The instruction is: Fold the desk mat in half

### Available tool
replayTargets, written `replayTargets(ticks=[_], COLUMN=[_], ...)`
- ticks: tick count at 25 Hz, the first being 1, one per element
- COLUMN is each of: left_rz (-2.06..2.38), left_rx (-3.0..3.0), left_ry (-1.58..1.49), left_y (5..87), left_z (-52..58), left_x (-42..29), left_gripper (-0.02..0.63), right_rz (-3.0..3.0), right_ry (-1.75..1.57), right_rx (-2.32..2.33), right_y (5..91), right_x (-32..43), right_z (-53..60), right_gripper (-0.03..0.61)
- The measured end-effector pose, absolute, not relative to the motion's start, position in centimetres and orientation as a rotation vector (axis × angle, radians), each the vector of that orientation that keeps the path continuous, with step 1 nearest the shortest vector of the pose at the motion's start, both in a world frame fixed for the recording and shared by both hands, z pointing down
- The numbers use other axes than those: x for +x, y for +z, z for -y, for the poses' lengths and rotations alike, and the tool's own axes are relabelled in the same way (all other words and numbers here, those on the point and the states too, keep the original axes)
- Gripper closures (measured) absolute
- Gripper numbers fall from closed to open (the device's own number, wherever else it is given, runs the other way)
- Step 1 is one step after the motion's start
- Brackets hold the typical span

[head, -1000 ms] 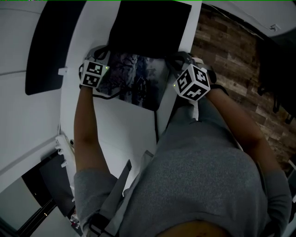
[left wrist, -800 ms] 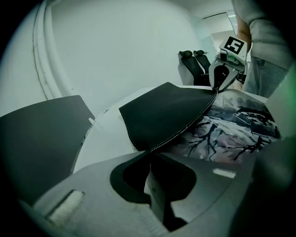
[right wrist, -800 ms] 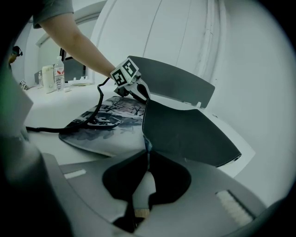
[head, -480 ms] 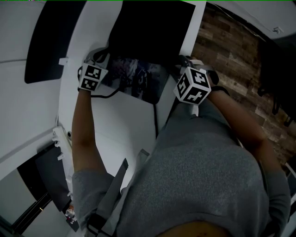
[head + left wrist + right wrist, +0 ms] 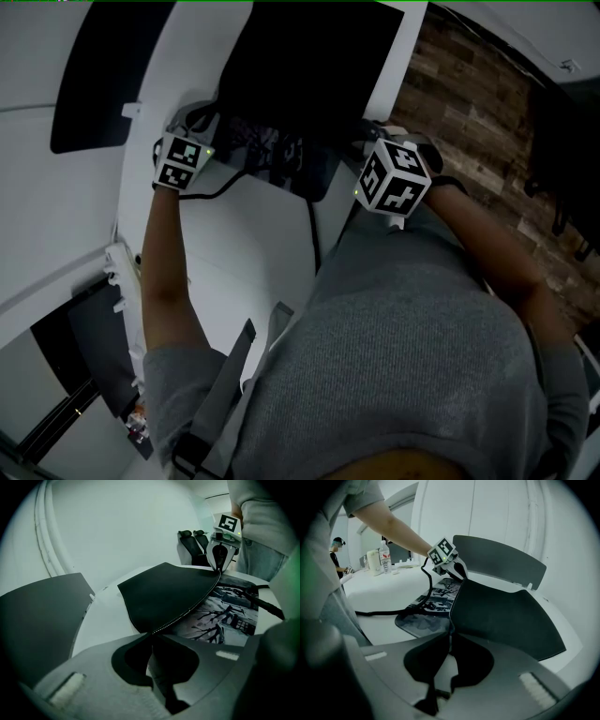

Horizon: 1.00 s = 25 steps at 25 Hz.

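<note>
Though the room is dim, pale white wall (image 5: 117, 522) fills most of what lies beyond both tongs, and a brick-patterned surface (image 5: 478, 112) runs along the outer side of the right tongs (floor or wall, I cannot tell). Under both tongs spreads a white counter (image 5: 253, 244) with a curved edge. A dark panel (image 5: 94, 84) lies out past the left tongs, apart from the mat.

The desk mat (image 5: 164, 592) stretches between the two tongs, its black underside turned up and lifted over its printed face, which shows a bare-tree picture and lies flat on the counter beneath. The left tongs (image 5: 152, 637) are pressed together on one corner of the mat's stitched edge, pinching it. The right tongs (image 5: 451, 639) are likewise clamped on the opposite corner of that same edge, so the edge hangs taut from one to the other.

A black cable (image 5: 393, 611) trails over the counter from the left tongs toward the person's body. Far beyond the left tongs a bottle (image 5: 385, 555) stands on another white counter, near a person (image 5: 337, 555).
</note>
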<state>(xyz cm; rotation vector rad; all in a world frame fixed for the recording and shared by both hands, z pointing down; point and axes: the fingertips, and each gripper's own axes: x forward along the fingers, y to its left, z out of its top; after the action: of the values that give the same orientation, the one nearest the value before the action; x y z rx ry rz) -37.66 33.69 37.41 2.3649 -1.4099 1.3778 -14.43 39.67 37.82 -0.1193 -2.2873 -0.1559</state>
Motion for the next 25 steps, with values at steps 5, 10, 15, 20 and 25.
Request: replayTargets(ticks=[5, 10, 15, 20, 25], left_rz=[1.42, 1.438, 1.449, 1.457, 1.464], left_rx=[2.344, 2.317, 2.296, 2.282, 2.272], left_ry=[1.37, 1.357, 1.355, 1.351, 1.344], left_y=[37.4, 37.4, 37.3, 37.4, 37.5], left_z=[-35.3, -37.0, -38.6, -39.8, -40.9], left_x=[-38.1, -38.6, -39.2, -39.8, -40.0], left_gripper=[0.598, 0.598, 0.598, 0.598, 0.598], right_rz=[2.306, 2.315, 2.316, 2.311, 2.304], right_ry=[-0.088, -0.04, -0.021, -0.006, 0.008], right_rx=[-0.215, -0.291, -0.349, -0.402, -0.448], right_y=[37.5, 37.1, 36.9, 36.8, 36.7], right_x=[-14.8, -15.2, -15.7, -16.2, -16.4], right_z=[-41.3, -43.0, -44.9, -46.3, -47.2], right_gripper=[0.554, 0.554, 0.552, 0.552, 0.552])
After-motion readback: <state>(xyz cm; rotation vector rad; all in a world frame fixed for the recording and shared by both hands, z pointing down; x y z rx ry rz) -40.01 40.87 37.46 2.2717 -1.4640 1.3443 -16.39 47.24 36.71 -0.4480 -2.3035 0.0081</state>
